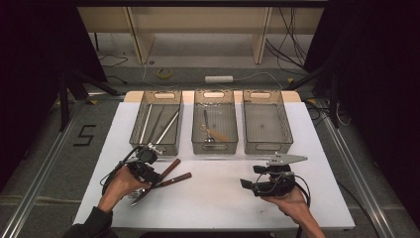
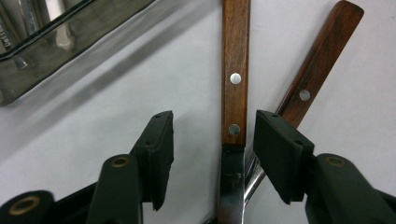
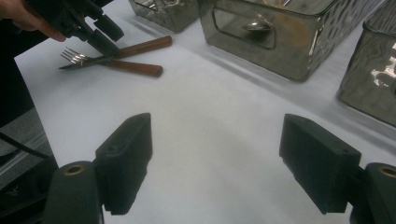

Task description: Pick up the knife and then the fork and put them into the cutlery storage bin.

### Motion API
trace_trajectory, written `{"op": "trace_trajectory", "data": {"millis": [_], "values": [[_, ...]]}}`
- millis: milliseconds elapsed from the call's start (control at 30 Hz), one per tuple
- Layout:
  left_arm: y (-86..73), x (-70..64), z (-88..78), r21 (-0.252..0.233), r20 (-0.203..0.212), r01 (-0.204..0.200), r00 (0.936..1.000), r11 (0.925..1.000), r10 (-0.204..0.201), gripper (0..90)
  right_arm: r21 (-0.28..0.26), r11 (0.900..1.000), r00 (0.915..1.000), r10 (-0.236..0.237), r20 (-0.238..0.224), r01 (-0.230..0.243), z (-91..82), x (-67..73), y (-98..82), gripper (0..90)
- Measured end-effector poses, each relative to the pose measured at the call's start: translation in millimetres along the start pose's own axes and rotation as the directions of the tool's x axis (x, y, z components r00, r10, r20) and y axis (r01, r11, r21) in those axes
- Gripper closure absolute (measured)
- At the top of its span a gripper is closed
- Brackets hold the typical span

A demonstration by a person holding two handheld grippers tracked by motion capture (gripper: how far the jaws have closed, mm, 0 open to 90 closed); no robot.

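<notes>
Black fingers (image 2: 156,154) of the left gripper (image 2: 212,149) rise at the bottom of the left gripper view, spread to either side of a wooden-handled knife (image 2: 235,79) that lies flat on the white worktop (image 2: 116,107); the right finger stands just beside the handle's lower end, the left one stays well clear of it, and neither presses on the wood. A second wooden-handled utensil, a fork (image 2: 322,65), lies at an angle beside the knife, and its metal shank passes under the knife's blade near the right finger. In the high view the left gripper (image 1: 143,166) sits at the near left of the worktop (image 1: 223,198), over the metal ends of both pieces, with the two brown handles pointing away to the right and the fork's tines (image 1: 137,197) showing below the hand (image 1: 119,186). The right gripper (image 1: 267,182) is held in the right hand (image 1: 292,203) at the near right, well apart from the cutlery; in the right gripper view its fingers (image 3: 126,158) stand wide apart over bare worktop with nothing between them. Three smoky see-through bins stand in a row at the far side: the left bin (image 1: 157,121) holds long metal utensils, the middle bin (image 1: 214,126) holds a spoon (image 1: 207,128), and the right bin (image 1: 266,126) stands beside them.
</notes>
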State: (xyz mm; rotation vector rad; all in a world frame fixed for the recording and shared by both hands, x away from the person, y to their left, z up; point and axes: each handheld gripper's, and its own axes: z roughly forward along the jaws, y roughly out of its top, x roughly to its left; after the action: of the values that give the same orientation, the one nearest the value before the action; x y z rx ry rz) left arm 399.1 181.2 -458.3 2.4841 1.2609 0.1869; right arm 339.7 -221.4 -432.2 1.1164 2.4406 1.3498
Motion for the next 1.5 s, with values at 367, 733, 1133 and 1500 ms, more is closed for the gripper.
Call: {"op": "trace_trajectory", "data": {"millis": [367,733,1133,1500], "values": [[5.7,-2.3,4.7,0.003,0.012,-0.009,0.9999,1.0,0.009,56.8,0.009,1.0,1.0,-0.004,0.002,0.004,0.0,1.7,-1.3,26.7],[12.2,-8.1,12.1,0.054,-0.016,-0.033,0.9993,0.998,0.034,63.2,0.012,1.0,1.0,-0.007,0.006,0.007,0.3,0.9,-1.4,27.6],[9.3,-9.8,11.7,0.028,0.001,-0.051,0.9987,0.9983,0.051,75.7,0.01,1.0,0.9999,-0.011,0.009,0.011,0.1,2.1,-0.6,28.5],[10.2,-14.1,0.4,-0.004,0.041,-0.079,0.996,0.9969,0.079,76.1,0.001,1.0,0.9999,-0.013,-0.001,0.013,-0.6,3.2,0.4,29.1]]}}
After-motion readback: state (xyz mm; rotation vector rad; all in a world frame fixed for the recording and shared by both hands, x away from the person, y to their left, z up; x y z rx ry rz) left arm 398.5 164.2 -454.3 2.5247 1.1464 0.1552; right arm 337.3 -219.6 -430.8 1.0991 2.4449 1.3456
